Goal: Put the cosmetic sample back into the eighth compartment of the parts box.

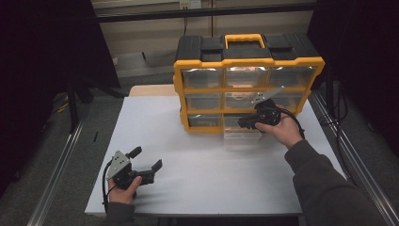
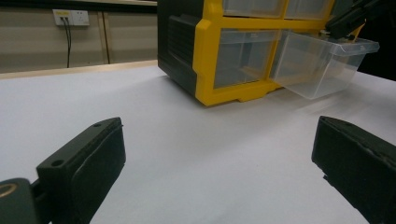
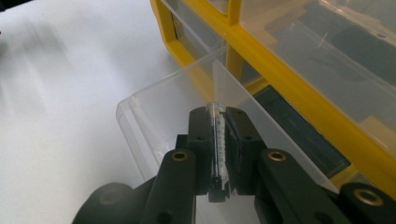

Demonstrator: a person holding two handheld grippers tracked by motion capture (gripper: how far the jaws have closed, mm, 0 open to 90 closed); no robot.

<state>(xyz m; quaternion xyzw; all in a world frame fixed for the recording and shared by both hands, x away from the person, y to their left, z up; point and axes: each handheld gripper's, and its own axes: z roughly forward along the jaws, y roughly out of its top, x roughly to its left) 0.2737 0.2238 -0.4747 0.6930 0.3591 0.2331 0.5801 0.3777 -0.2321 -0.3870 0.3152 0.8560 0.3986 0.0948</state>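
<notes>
A yellow and black organizer (image 1: 244, 61) with clear drawers stands at the back of the white table (image 1: 202, 183). One clear drawer (image 1: 242, 137) in its bottom row is pulled partway out and looks empty. My right gripper (image 1: 245, 123) is shut on that drawer; in the right gripper view the jaws (image 3: 217, 123) clamp a thin clear wall of the drawer (image 3: 154, 112) beside the yellow frame (image 3: 280, 65). My left gripper (image 1: 148, 157) rests open near the front left of the table, holding nothing. In the left gripper view its jaws (image 2: 217, 163) stand wide apart, facing the organizer (image 2: 205, 60) and drawer (image 2: 322, 63).
The white tabletop runs broadly between the two hands. Metal rails (image 1: 56, 174) line both sides of the table, with dark floor beyond. A wall socket (image 2: 70, 17) with cables sits on the far wall. The organizer's yellow handle (image 1: 243, 39) is on top.
</notes>
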